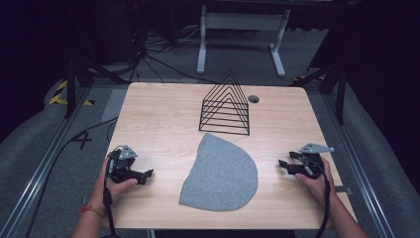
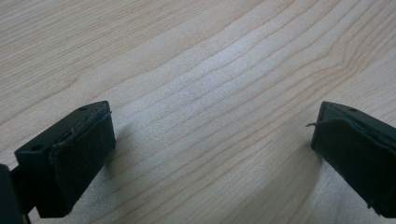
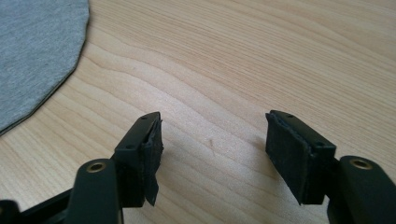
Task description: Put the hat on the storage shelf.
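My forearms run off the high view's bottom edge. In my right gripper view the grey cap [image 3: 37, 51] is cut by the frame (left and top edges). Both my left fingers [image 2: 70, 158] are cropped below.

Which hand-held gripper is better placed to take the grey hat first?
Probably the right hand-held gripper: open, pointing at the grey hat, whose edge shows in its view. The left hand-held gripper faces bare table.

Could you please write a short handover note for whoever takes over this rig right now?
Left gripper: open, holding nothing, low over the light wooden table at its left side.
Right gripper: open, holding nothing, at the right side.
Flat grey knitted beanie: lies between them, near the front edge, untouched.
Black wire triangular rack: stands behind the beanie, nothing in it.
Done: nothing visible yet. Left: probably grasping the beanie.
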{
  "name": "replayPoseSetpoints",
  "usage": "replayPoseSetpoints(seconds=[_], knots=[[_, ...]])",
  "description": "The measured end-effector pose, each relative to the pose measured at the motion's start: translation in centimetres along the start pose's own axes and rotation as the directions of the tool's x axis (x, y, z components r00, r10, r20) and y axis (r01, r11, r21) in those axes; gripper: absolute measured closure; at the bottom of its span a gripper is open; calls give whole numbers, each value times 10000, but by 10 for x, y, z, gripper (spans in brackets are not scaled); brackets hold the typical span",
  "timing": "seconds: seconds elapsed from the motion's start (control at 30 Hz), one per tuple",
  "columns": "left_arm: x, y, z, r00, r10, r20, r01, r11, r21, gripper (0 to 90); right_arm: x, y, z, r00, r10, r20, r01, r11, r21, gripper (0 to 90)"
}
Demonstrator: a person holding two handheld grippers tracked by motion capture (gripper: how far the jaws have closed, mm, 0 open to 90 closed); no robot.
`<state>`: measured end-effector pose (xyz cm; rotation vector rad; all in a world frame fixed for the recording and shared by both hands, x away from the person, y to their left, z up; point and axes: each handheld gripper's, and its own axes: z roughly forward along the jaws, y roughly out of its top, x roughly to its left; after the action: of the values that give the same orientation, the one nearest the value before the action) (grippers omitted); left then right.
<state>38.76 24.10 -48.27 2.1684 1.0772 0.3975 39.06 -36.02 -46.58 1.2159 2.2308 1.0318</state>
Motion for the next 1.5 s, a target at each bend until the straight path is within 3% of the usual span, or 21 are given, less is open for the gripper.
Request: replayPoseSetpoints(seconds=[0.13,0.23,0.3,0.4,0.47,0.5,0.53,0.6,0.63,0.7,0.73,0.83,0.97,1.03,1.1,1.17,1.27,1.4,1.5], knots=[[-1,1,0,10000,-28,-80,29,10000,45,0,5,1,2,9993,-293,229,290,9995,112,295],[-1,0,0,9999,-50,-89,51,10000,65,2,6,1,3,9992,-225,323,219,9996,180,281],[-1,1,-1,10000,-28,-43,29,9999,132,2,5,2,3,9992,-290,285,284,9994,210,291],[-1,1,0,9999,-17,-117,17,10000,38,4,8,4,2,9989,-404,223,398,9988,290,376],[-1,1,0,9999,-6,-100,7,10000,29,5,11,5,1,9990,-417,152,412,9987,283,369],[-1,1,0,9999,28,-107,-28,10000,7,6,22,11,-4,9963,-486,-713,485,9988,-36,464],[0,1,0,9999,90,-100,-89,10000,11,6,28,14,-7,9915,-705,-1096,689,9975,-187,499],[0,1,0,9999,77,-92,-77,10000,33,6,48,23,-14,9761,-1138,-1850,1037,9926,-636,515],[-1,2,1,10000,12,-86,-12,10000,-13,6,63,28,-16,9633,-1526,-2208,1376,9871,-822,540],[-3,3,1,9999,-5,-158,5,10000,-38,10,84,33,-18,9453,-2045,-2542,1851,9778,-984,541],[-4,3,2,10000,-26,-83,25,9999,-103,29,99,35,-17,9290,-2360,-2851,2160,9712,-1003,550],[-6,4,2,10000,50,-81,-51,9999,-125,59,125,36,-11,8955,-2878,-3394,2730,9576,-918,575],[-11,6,3,10000,-56,62,57,9997,-233,121,146,32,2,8605,-3036,-4090,3077,9497,-576,603],[-12,10,4,9999,115,73,-114,9997,-194,168,152,29,8,8442,-3121,-4358,3298,9433,-368,623],[-17,15,7,9988,333,356,-325,9992,-236,240,155,26,13,8265,-3247,-4599,3600,9329,-117,633],[-21,22,10,9972,599,451,-584,9977,-344,294,154,23,17,8306,-3279,-4500,3720,9282,102,637],[-26,30,13,9948,757,678,-733,9966,-364,301,149,22,18,8328,-3191,-4523,3650,9309,153,640],[-39,50,23,9872,1052,1198,-978,9930,-661,349,137,18,15,8433,-2998,-4460,3414,9398,137,642],[-48,63,25,9815,1278,1425,-1171,9898,-807,350,133,17,14,8473,-3003,-4380,3399,9404,127,636]])
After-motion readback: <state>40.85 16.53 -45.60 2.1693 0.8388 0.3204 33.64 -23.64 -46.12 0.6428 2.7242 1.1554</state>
